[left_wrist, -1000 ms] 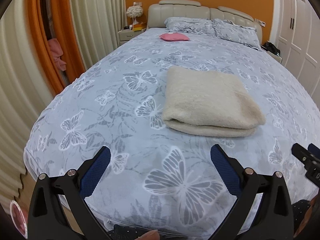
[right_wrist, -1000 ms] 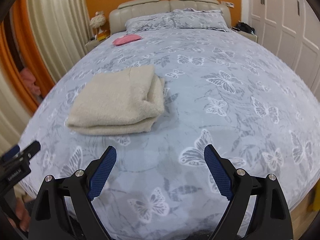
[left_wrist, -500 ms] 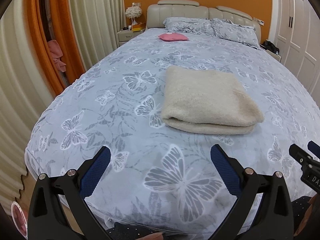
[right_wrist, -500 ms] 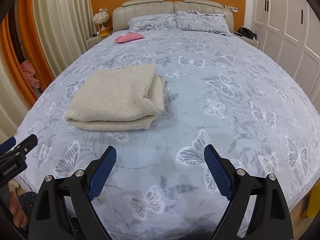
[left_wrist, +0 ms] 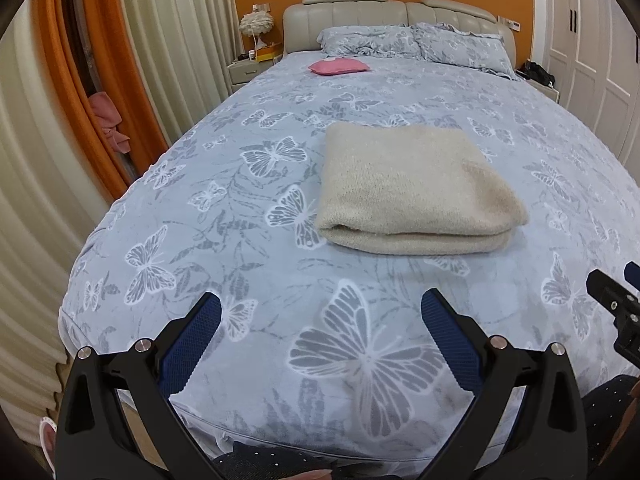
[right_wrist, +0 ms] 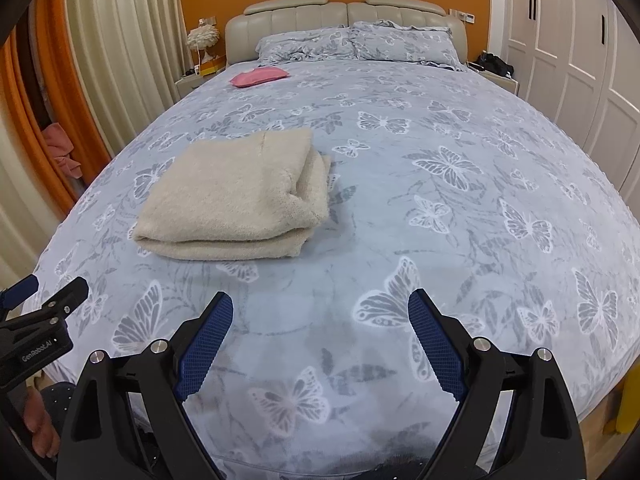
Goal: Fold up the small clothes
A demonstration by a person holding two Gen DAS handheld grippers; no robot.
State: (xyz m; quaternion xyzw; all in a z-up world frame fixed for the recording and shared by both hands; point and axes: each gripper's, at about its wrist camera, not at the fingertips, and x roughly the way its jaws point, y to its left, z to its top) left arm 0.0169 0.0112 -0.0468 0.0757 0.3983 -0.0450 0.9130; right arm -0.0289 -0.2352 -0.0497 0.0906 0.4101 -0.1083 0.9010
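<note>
Orange wall and a padded beige headboard (left_wrist: 400,14) close off the far end of the room, and the bed (left_wrist: 224,216) with its grey butterfly-print cover fills nearly everything in front of me. My one landmark is the folded cream garment (left_wrist: 404,184) — it lies flat on the cover, a neat thick rectangle with its rounded fold edge turned toward me. Beyond it, close to the two patterned pillows (right_wrist: 356,42), sits a small pink cushion (left_wrist: 338,67). Left of the garment, past the bed's edge, hang cream curtains (left_wrist: 176,36) and an orange one, with a pink cloth (left_wrist: 106,120) bunched low between them. Right of it, past the bed, stand white wardrobe doors (right_wrist: 568,48).

My left gripper (left_wrist: 320,312) hovers on the near side of the garment, over the foot of the bed, fingers spread wide and holding nothing. My right gripper (right_wrist: 320,310) is likewise on the near side but off to the garment's right — fingers wide apart, empty, well clear of the cloth.
</note>
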